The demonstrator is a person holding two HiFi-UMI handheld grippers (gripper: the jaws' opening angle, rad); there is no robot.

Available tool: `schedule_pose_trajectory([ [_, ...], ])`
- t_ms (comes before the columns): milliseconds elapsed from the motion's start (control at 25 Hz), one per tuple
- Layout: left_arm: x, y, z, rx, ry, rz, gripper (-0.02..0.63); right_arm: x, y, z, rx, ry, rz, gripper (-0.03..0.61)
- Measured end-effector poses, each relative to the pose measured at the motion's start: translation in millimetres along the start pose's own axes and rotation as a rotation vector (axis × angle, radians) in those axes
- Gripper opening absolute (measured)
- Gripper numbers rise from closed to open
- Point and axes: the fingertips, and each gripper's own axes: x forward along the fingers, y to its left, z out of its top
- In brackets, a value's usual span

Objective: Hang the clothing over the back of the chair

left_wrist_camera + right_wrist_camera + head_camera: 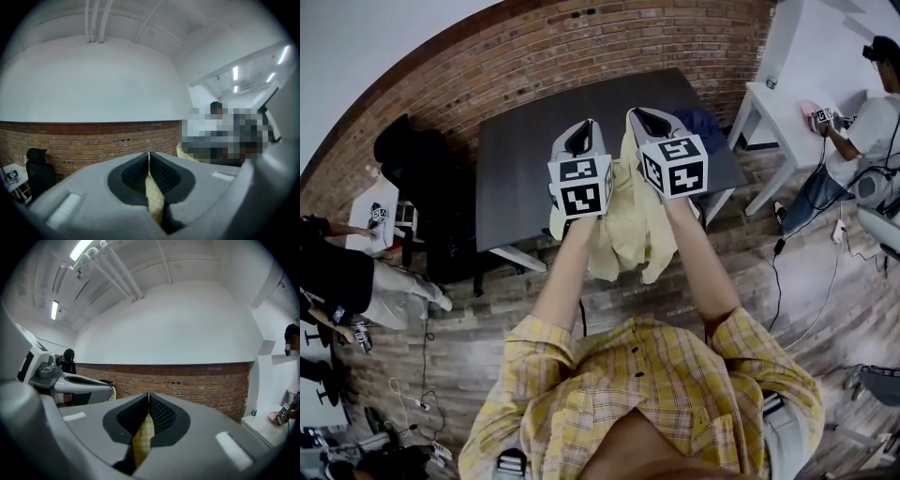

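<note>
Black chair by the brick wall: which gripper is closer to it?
Left. The left gripper is on the side toward the black chair; the right gripper is beyond it, farther away. Both grip the yellow shirt.

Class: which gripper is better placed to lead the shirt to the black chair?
Probably left: both the left gripper and right gripper clamp the yellow shirt, but the black chair stands leftward.

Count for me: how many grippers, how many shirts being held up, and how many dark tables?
Grippers: 2 (left gripper, right gripper)
Shirts held up: 1 (yellow shirt, pinched by both grippers)
Dark tables: 1 (dark table)
Total: 4
</note>
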Motion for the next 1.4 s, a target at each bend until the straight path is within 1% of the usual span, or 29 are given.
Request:
schedule_pose_trajectory([
  [280, 4, 0, -14, 0.000, 0.034, -0.009, 0.006, 7, 3, -15, 0.022, 0.030, 0.017, 0.012],
  [600, 9, 1, -25, -0.006, 0.063, -0.012, 0.012, 14, 8, -29, 0.020, 0.065, 0.030, 0.018],
  [760, 11, 2, -28, -0.006, 0.072, -0.016, 0.026, 14, 8, -32, 0.018, 0.067, 0.033, 0.018],
  [840, 11, 2, -29, -0.009, 0.074, -0.016, 0.044, 14, 9, -32, 0.018, 0.065, 0.033, 0.018],
  [960, 10, 2, -29, -0.010, 0.074, -0.019, 0.079, 12, 9, -30, 0.020, 0.058, 0.031, 0.018],
  [1280, -12, -6, -15, 0.019, 0.029, -0.018, 0.080, -15, 23, -5, -0.028, -0.016, 0.031, 0.018],
  [1400, -23, -8, -12, 0.021, 0.011, -0.019, 0.080, -25, 30, 0, -0.042, -0.028, 0.035, 0.014],
])
